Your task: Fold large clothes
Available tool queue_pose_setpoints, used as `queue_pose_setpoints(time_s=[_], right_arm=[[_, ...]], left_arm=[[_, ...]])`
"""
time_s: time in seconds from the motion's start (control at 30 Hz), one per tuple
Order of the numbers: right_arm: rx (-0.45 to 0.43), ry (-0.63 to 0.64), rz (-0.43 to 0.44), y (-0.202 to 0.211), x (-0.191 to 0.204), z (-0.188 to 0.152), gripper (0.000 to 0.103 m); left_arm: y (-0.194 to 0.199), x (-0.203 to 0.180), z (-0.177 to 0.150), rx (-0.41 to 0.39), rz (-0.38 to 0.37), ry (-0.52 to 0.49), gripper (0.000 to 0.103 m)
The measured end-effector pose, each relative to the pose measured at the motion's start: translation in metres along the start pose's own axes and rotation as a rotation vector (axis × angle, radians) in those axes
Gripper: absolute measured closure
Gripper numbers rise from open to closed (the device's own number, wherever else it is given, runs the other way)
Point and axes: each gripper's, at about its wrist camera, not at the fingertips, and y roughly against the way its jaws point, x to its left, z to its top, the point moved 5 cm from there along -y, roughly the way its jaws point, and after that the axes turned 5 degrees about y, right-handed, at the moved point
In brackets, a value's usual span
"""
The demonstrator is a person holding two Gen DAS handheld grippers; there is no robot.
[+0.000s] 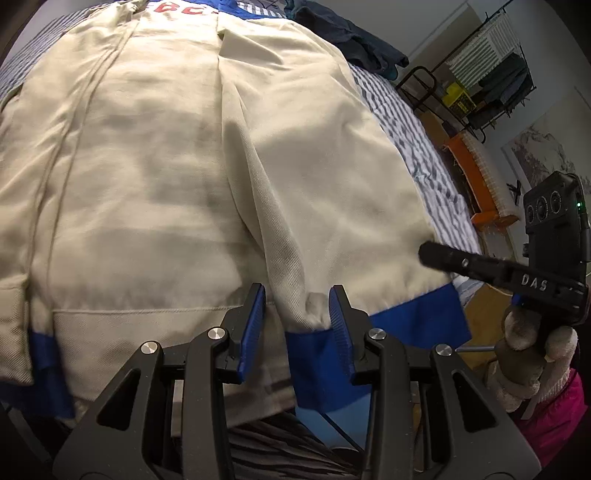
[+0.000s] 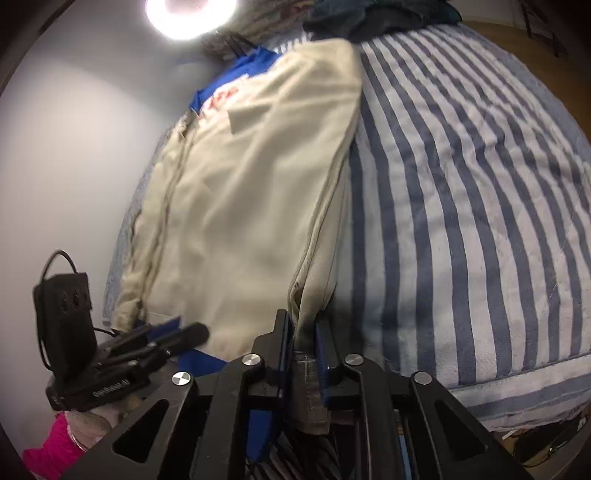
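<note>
A large cream jacket (image 1: 155, 177) with blue hem and cuffs and red lettering lies spread on a blue-and-white striped bed; it also shows in the right wrist view (image 2: 240, 206). My left gripper (image 1: 297, 314) is open, its blue pads on either side of a cream sleeve end with a blue cuff (image 1: 321, 369) at the near hem. My right gripper (image 2: 302, 339) is shut on the jacket's right side edge near the hem. In the left wrist view the right gripper (image 1: 428, 254) shows at the jacket's right hem corner.
The striped bedcover (image 2: 461, 206) fills the right. Dark clothes (image 1: 351, 33) are piled at the bed's far end. A clothes rack (image 1: 491, 66), an orange crate (image 1: 476, 173) and wooden floor are to the right of the bed. A grey wall (image 2: 74, 147) stands at left.
</note>
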Motion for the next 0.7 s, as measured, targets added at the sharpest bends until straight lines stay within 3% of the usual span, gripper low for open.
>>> queue_pose_setpoints(time_s=[0.13, 0.23, 0.37, 0.43, 0.47, 0.53, 0.6, 0.67, 0.7], right_arm=[[-0.043, -0.002, 0.018, 0.012, 0.010, 0.006, 0.094], [-0.046, -0.005, 0.016, 0.015, 0.013, 0.008, 0.094], [-0.038, -0.011, 0.005, 0.009, 0.014, 0.012, 0.094], [-0.026, -0.018, 0.010, 0.005, 0.011, 0.011, 0.094], [-0.027, -0.016, 0.025, 0.002, 0.012, 0.013, 0.093], [-0.031, -0.013, 0.050, -0.001, 0.010, 0.016, 0.083], [-0.032, -0.003, 0.068, -0.003, 0.005, 0.020, 0.050], [-0.052, -0.017, 0.088, -0.007, -0.003, 0.026, 0.048], [-0.057, -0.042, 0.093, -0.012, -0.009, 0.030, 0.052]], left_arm=[[0.040, -0.002, 0.009, -0.163, 0.046, -0.015, 0.068], [0.053, -0.006, 0.016, -0.222, 0.009, -0.011, 0.068], [0.014, -0.017, 0.014, -0.126, -0.023, -0.036, 0.068], [-0.020, -0.013, 0.005, -0.033, 0.002, -0.035, 0.068], [-0.028, -0.010, 0.001, -0.026, 0.013, -0.039, 0.068], [-0.027, -0.016, -0.001, -0.057, 0.040, -0.090, 0.068], [-0.024, -0.019, 0.001, -0.050, 0.039, -0.097, 0.068], [-0.018, -0.017, 0.002, -0.055, 0.025, -0.066, 0.068], [-0.013, -0.016, 0.003, -0.060, 0.017, -0.048, 0.068]])
